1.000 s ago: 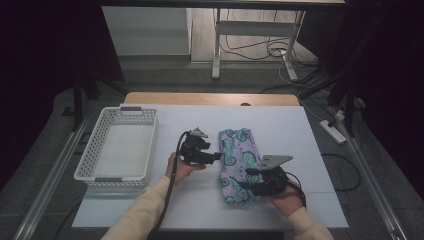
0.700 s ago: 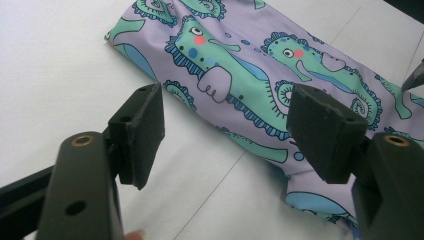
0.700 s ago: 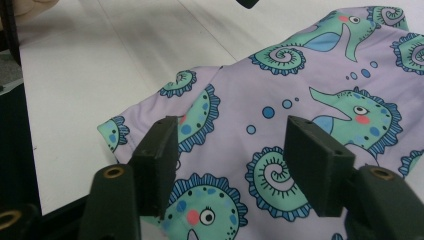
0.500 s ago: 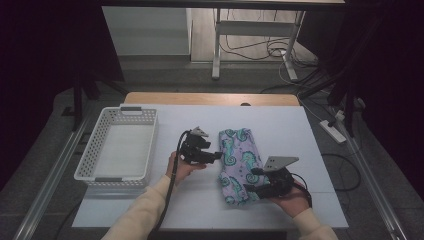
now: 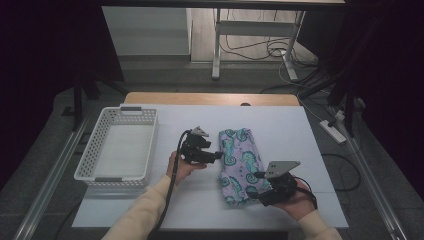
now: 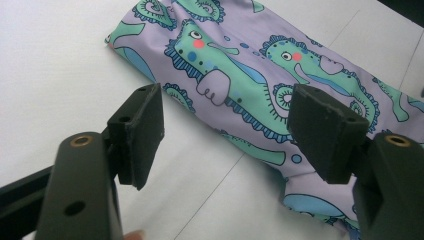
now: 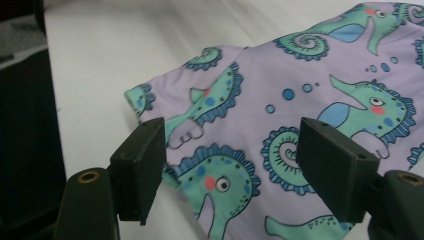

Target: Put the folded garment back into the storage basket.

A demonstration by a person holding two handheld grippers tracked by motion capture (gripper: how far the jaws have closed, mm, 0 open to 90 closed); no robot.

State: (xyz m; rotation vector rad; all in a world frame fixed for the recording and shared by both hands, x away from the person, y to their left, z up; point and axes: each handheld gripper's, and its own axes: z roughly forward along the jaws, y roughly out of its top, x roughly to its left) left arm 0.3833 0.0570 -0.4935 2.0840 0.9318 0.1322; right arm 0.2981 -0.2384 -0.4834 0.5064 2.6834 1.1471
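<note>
A folded lilac cloth printed with teal seahorses (image 5: 240, 159) lies on the white table, right of its middle. My left gripper (image 5: 216, 156) rests at the cloth's left edge. Its jaws are open, and that edge (image 6: 240, 65) lies between and beyond the pads without touching them. My right gripper (image 5: 257, 182) is at the cloth's near end. Its jaws have just been opening. The pads stand apart over the printed fabric (image 7: 320, 65) and neither presses on it.
A white plastic basket (image 5: 112, 178) stands at the table's left side, with nothing visible in it. Bare white table (image 5: 300, 130) lies right of the cloth and behind it. Cables trail on the floor beyond the far edge.
My right gripper's jaws have spread apart and it has drawn back slightly to the right from the cloth's near end. The left gripper and the cloth have not moved.
</note>
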